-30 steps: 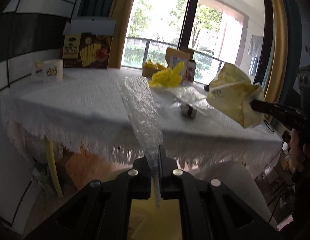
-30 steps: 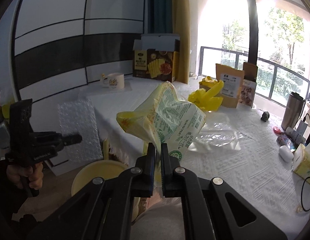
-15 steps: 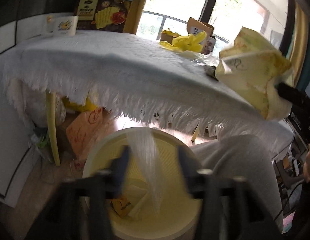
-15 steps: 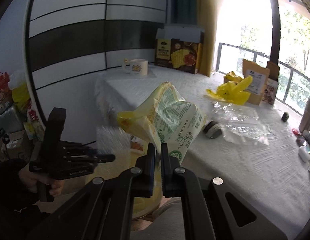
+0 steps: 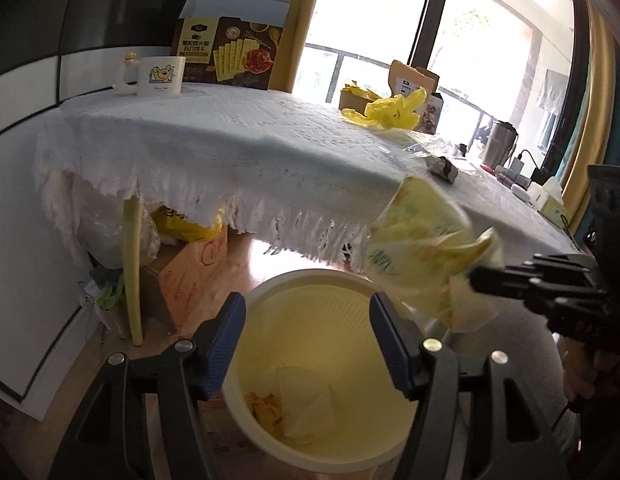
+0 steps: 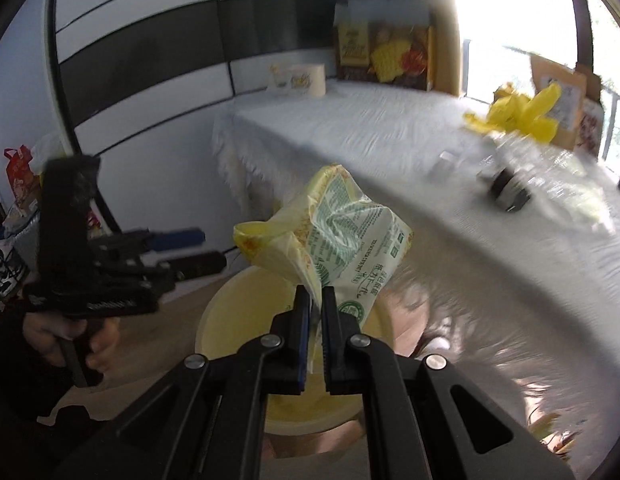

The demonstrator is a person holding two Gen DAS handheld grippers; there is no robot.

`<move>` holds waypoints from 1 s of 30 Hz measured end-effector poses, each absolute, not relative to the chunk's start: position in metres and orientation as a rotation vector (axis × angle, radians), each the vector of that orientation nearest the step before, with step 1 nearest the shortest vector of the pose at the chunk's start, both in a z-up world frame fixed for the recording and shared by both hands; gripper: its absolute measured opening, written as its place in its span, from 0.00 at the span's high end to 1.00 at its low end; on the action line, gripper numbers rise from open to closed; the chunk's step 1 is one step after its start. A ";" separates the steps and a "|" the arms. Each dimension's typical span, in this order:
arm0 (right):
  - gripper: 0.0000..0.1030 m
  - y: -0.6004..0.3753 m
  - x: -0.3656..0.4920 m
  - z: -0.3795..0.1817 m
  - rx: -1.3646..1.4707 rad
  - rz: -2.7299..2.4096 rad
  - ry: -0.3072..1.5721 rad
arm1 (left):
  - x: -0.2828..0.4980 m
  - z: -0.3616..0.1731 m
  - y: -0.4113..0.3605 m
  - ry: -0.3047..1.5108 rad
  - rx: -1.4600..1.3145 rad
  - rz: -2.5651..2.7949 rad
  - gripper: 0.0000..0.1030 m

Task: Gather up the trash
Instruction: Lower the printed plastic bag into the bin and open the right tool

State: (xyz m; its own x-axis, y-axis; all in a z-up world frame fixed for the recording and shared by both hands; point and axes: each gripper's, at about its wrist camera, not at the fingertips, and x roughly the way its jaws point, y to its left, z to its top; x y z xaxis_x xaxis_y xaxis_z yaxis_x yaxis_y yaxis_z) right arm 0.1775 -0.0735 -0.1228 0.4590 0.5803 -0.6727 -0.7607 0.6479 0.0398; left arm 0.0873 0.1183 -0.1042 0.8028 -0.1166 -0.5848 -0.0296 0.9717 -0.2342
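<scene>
A second ago your left claw pinched a strip of bubble wrap up in front of the table; now that strip is out of its grip, and the bin [image 5: 321,364] that was barely in view then fills the lower middle of the left wrist view. Your left claw [image 5: 308,344] stands wide, its blue-padded fingers [image 5: 226,336] apart over the bin's rim at 9 and 3 o'clock, holding nothing. In the bin, at 6 o'clock, lie crumpled pale wrap and a yellow scrap [image 5: 294,408]; whether the strip is among them you cannot tell. The table [image 5: 230,148] spreads across 12 o'clock, a mug [image 5: 160,76] and a cracker box [image 5: 230,54] at its 11 o'clock corner, a yellow bag [image 5: 389,110] at 1 o'clock. Your right claw [image 6: 315,300] has come down from table height: it is clamped narrow on the bottom edge of the yellow wrapper [image 6: 329,240], as before, and the wrapper now hangs just above the bin [image 6: 246,312]. In the left view that wrapper [image 5: 425,256] sits at 3 o'clock, above the bin's right rim.
</scene>
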 end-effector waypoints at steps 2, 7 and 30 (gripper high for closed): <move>0.95 -0.067 0.179 -0.130 -0.286 0.850 0.728 | 0.085 -0.105 0.122 0.637 -0.241 -0.039 0.37; 0.94 -0.057 0.181 -0.143 -0.287 0.877 0.791 | 0.079 -0.102 0.136 0.630 -0.247 -0.006 0.37; 0.61 -0.080 0.183 -0.125 -0.302 0.840 0.738 | 0.087 -0.084 0.129 0.597 -0.207 0.001 0.37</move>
